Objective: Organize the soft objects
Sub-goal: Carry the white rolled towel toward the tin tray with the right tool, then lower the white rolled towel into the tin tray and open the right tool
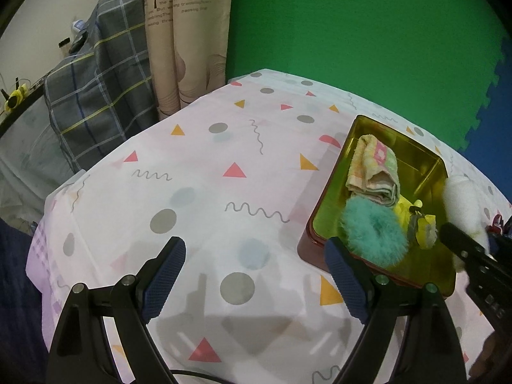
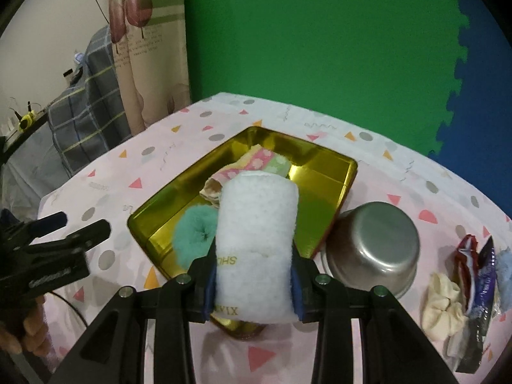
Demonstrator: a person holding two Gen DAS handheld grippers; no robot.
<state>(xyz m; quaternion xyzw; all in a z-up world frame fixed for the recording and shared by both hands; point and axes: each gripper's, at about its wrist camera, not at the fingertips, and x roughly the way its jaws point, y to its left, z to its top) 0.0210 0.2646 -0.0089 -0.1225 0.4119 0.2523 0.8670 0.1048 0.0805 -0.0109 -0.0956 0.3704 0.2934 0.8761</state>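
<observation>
Right tool [image 2: 254, 283] pinching rolled white fleece towel [image 2: 257, 240], centre frame, above gold rectangular tin tray [image 2: 323, 172]. Tray holds fluffy teal scrunchie [image 2: 192, 233] and folded pastel patterned cloth [image 2: 256, 161]. Left tool [image 1: 254, 283] spread, empty, over patterned bench [image 1: 204, 172], lower frame.

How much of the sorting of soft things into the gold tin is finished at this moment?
Done: the folded patterned towel and teal fluffy scrunchie lie in the gold tin. In hand: the right gripper holds a rolled white towel over the tin. Left: a cream scrunchie and something fluffy and blue lie beside the steel bowl.
</observation>
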